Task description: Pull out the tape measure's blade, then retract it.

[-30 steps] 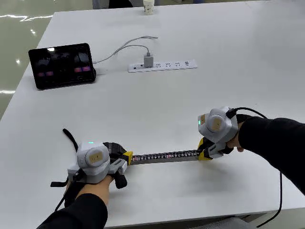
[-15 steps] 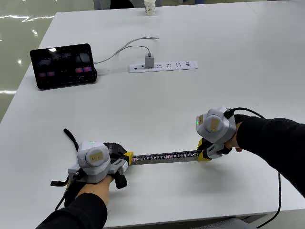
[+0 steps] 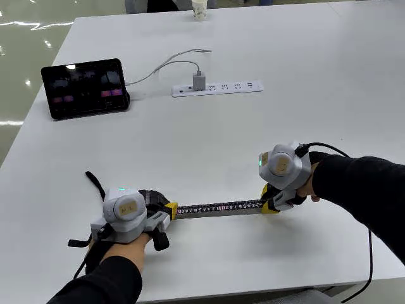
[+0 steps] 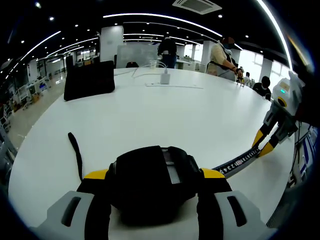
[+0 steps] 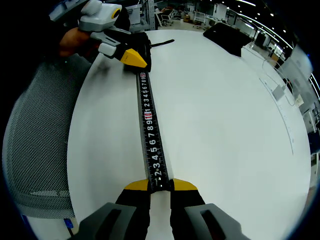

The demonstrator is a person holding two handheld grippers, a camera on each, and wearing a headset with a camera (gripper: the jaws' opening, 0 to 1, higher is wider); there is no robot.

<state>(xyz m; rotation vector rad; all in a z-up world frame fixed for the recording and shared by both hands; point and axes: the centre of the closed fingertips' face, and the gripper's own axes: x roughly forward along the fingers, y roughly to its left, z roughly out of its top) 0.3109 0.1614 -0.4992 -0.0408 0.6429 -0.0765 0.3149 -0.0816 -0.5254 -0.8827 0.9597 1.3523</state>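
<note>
White table underneath; left gripper clenched on the tape measure between its fingers; right gripper pinches the blade tip; blade spans both.

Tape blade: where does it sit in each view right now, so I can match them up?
Head view: blade low centre, running left to right.
Left gripper view: lower right, slanting up and right.
Right gripper view: centre, running up from the bottom.
Shared landmark: the black tape case at the blade's end.
</note>
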